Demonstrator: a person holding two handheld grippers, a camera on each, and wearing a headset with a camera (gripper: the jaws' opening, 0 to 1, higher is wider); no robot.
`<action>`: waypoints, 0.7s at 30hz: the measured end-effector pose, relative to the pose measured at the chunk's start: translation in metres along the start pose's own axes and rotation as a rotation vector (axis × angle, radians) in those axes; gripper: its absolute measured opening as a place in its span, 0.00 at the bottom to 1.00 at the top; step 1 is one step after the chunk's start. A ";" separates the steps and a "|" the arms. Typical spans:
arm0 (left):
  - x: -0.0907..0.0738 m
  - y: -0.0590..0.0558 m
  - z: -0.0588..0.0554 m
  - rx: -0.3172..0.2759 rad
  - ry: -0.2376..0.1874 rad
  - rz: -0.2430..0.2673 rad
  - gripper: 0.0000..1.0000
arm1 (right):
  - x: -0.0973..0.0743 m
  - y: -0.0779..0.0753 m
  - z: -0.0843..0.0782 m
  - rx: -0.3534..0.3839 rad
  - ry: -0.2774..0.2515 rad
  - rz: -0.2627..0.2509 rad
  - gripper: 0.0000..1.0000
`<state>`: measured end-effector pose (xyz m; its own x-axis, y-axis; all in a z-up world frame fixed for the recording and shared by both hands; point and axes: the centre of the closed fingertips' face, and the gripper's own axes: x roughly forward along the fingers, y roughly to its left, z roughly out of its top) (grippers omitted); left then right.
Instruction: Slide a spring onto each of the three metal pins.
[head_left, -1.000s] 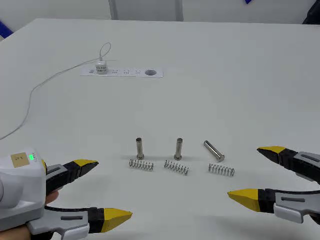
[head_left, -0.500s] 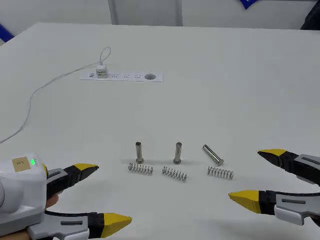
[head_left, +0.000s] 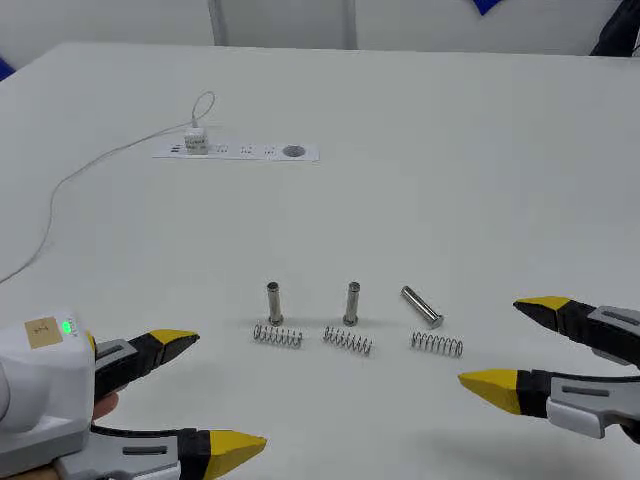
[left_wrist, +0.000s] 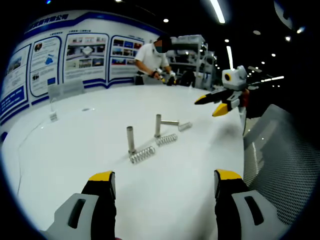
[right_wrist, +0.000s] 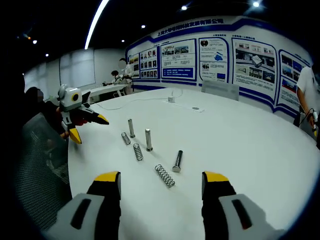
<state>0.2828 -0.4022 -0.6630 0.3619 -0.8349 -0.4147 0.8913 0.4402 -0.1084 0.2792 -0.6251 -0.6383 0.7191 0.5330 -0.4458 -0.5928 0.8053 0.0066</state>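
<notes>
Nothing on the bench has moved since a second ago. Pins, springs and both grippers sit where they were, and only our headset view has drifted a bit. No spring is on any pin yet.

Layout, head view: left pin (head_left: 274, 302) and middle pin (head_left: 352, 302) stand upright on the white table (head_left: 470, 180). Right pin (head_left: 421, 306) lies on its side, at an angle. One spring lies flat just in front of each: left spring (head_left: 277, 336), middle spring (head_left: 347, 341), right spring (head_left: 436, 345). Each is close to its pin's base; we can't tell if they touch.

Left gripper (head_left: 222, 390): jaws spread wide, nothing between them, yellow tips well short of the left spring. Right gripper (head_left: 495, 341): jaws likewise apart and empty, tips near the right spring, not touching it.

Writing: the tan sticker (head_left: 40, 328) on the left gripper's body has marks too small to read. The green light (head_left: 67, 326) beside it is lit. The power strip (head_left: 235, 151) on the far side has small markings, unreadable, with a white plug (head_left: 196, 140) in it and a cable (head_left: 90, 166) trailing off left. The wall posters (right_wrist: 225, 52) in the right gripper view have blue headers and text too blurred for us to read.
</notes>
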 end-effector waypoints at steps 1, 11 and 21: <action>0.000 0.000 0.000 -0.001 -0.001 0.000 0.82 | 0.000 -0.001 0.001 0.000 0.000 -0.001 0.66; -0.001 0.002 0.000 -0.001 -0.003 0.010 0.82 | 0.013 -0.009 0.016 0.005 0.034 -0.019 0.54; -0.002 0.002 -0.003 -0.003 0.012 0.014 0.82 | 0.034 -0.017 0.026 -0.051 0.106 -0.039 0.39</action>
<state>0.2834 -0.3989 -0.6650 0.3713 -0.8244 -0.4272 0.8852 0.4531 -0.1052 0.3233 -0.6137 -0.6301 0.7012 0.4692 -0.5368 -0.5848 0.8092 -0.0568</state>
